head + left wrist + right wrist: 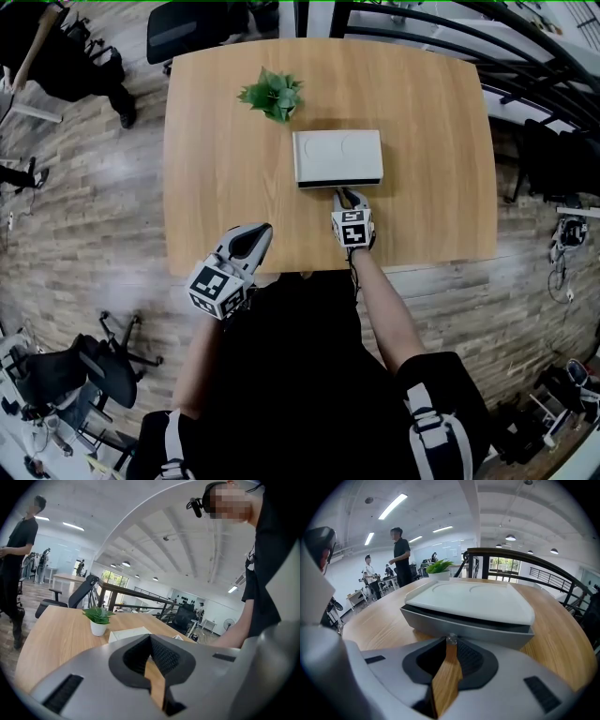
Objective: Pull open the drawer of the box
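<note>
1. A white box (337,155) sits near the middle of the wooden tabletop (216,187), with its front facing the person.
2. The box's grey drawer (464,626) runs along the front under the white lid. In the right gripper view its front stands a little forward of the lid, and a dark gap shows between them.
3. The right gripper (345,197) reaches to the middle of the drawer front. Its jaws are closed together on the small clear knob (451,639) there.
4. The left gripper (261,230) is at the near edge of the tabletop, well apart from the box and to the left of the right gripper. In the left gripper view its jaws meet at the tips and hold nothing; only wood shows through the gap behind them.
5. A small green plant (273,94) in a white pot stands beyond the box, near its far left corner and not touching it.
6. In the right gripper view, a person in black (400,557) stands on the floor beyond the tabletop's far left side.
</note>
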`<state>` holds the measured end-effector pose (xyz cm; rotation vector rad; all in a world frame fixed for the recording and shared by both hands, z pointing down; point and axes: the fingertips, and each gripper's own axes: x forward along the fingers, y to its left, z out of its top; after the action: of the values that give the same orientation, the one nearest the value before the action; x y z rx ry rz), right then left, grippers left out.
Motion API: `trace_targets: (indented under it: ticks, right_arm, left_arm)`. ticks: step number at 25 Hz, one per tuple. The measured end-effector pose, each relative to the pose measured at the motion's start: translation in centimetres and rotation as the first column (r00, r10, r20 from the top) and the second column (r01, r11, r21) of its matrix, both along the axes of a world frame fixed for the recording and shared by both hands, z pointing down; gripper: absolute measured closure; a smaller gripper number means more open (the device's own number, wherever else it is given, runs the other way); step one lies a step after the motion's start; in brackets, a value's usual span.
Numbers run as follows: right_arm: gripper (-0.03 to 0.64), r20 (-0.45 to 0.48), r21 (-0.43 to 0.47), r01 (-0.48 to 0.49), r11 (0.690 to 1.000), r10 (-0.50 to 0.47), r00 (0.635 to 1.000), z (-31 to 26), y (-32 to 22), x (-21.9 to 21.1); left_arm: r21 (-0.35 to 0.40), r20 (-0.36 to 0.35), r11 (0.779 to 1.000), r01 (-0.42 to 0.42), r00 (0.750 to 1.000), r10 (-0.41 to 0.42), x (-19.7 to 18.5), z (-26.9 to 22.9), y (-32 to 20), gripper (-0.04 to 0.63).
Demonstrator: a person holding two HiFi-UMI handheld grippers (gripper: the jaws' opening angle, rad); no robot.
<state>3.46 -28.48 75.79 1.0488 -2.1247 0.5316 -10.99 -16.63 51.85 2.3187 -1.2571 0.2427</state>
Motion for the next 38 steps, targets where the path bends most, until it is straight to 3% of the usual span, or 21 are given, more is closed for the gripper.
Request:
trace_targets:
  ticks: [27, 38]
  right_arm:
    - [0.534, -0.018, 0.02, -0.069, 0.997, 0.069, 0.997, -0.2, 5.8, 2.0]
    - [0.534, -0.019, 0.013, -0.083, 0.996, 0.083, 0.996, -0.3, 7.6, 2.7]
  left_arm:
    - [0.021, -0.01, 0.993, -0.118, 0.993, 0.118, 0.7, -0.3, 3.8, 0.574]
    - [0.025, -0.015, 0.992, -0.122, 0.992, 0.123, 1.3, -0.5, 5.2, 0.574]
